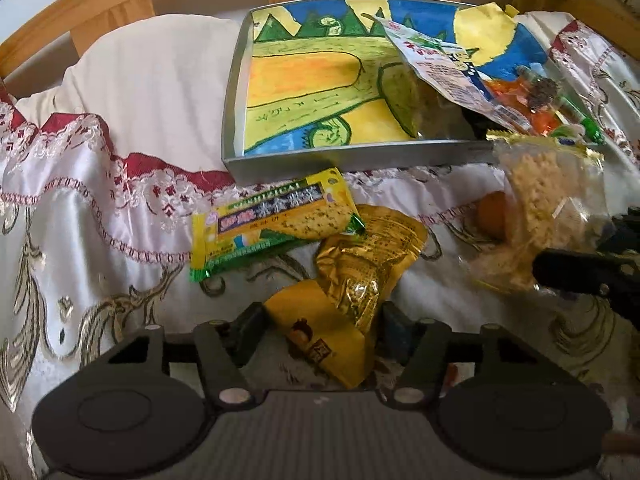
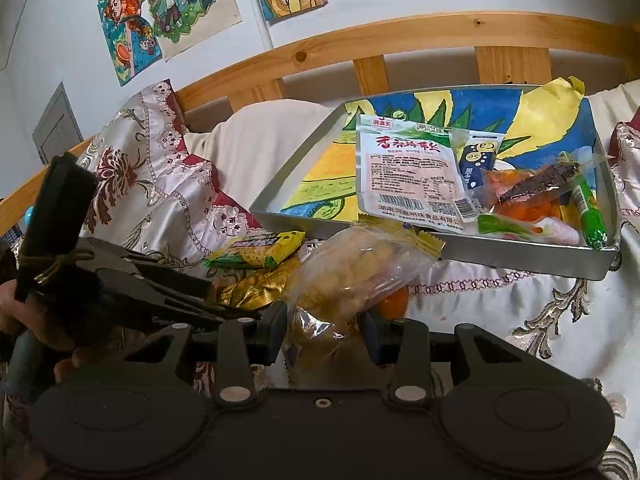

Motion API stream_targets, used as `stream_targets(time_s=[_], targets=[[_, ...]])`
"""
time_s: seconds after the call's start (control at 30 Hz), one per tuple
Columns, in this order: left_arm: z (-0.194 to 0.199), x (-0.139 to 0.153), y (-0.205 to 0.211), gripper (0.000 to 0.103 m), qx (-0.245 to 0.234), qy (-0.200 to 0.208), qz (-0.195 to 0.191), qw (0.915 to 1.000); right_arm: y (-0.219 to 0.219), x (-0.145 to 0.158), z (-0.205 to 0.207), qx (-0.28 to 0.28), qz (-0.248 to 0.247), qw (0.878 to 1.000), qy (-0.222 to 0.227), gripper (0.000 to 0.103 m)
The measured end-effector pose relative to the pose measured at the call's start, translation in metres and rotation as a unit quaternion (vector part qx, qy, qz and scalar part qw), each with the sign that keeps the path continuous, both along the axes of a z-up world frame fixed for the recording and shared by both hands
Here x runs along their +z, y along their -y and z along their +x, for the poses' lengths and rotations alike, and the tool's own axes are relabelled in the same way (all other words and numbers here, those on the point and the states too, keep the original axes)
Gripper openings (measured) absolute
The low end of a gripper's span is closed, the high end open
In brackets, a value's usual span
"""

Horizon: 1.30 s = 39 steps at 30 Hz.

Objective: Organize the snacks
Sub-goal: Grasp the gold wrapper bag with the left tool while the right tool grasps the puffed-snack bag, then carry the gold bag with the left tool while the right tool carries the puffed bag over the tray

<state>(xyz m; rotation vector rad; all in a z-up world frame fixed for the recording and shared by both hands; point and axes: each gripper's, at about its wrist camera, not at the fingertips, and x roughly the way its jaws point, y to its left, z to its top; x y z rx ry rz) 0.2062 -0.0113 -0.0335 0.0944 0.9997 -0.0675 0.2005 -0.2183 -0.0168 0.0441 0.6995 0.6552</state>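
My left gripper (image 1: 324,328) points down at the bed cover, and its pads sit against a yellow snack packet (image 1: 316,344) with a gold foil packet (image 1: 364,264) lying over it. A green-and-yellow cracker packet (image 1: 272,220) lies just beyond. My right gripper (image 2: 324,332) is shut on a clear bag of puffed snacks (image 2: 352,272), held above the cover in front of the metal tray (image 2: 480,256). The same bag (image 1: 548,208) shows at the right of the left wrist view. The tray (image 1: 360,160) holds several packets, among them a white one (image 2: 404,168).
A small orange fruit (image 2: 394,304) lies on the cover behind the bag. The tray's floor is a colourful drawing. A wooden bed rail (image 2: 360,40) runs behind, a cream pillow (image 1: 152,76) lies left of the tray, and a hand (image 2: 24,320) holds the left tool.
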Motion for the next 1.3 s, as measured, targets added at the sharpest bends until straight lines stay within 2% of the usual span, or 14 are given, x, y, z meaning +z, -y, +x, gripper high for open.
stream_targets(time_s=[0.27, 0.6, 0.73, 0.83, 0.93, 1.1, 1.3], targets=[[-0.021, 0.006, 0.0, 0.062, 0.002, 0.01, -0.009, 0.9999, 0.004, 0.006, -0.012, -0.001, 0.0, 1.0, 0.002, 0.042], [-0.061, 0.025, -0.003, 0.061, 0.024, 0.01, -0.053, 0.9982, 0.013, 0.016, -0.041, 0.004, -0.007, 1.0, 0.001, 0.042], [-0.072, 0.035, -0.006, 0.061, 0.045, 0.015, -0.068, 0.9966, 0.014, 0.023, -0.048, 0.002, -0.011, 1.0, 0.026, 0.042], [-0.078, 0.045, -0.006, 0.061, 0.068, 0.037, -0.082, 0.9936, 0.012, 0.027, -0.049, 0.0, -0.018, 0.999, 0.05, 0.042], [-0.075, 0.056, -0.003, 0.061, 0.078, 0.059, -0.08, 0.992, 0.014, 0.032, -0.047, -0.003, -0.016, 0.997, 0.071, 0.042], [-0.051, 0.077, 0.015, 0.061, 0.072, 0.093, -0.063, 0.9911, 0.017, 0.042, -0.036, -0.011, -0.028, 0.991, 0.13, 0.042], [-0.008, 0.091, 0.043, 0.061, 0.091, 0.12, -0.048, 0.9875, 0.023, 0.054, -0.008, -0.026, -0.039, 0.978, 0.203, 0.042]])
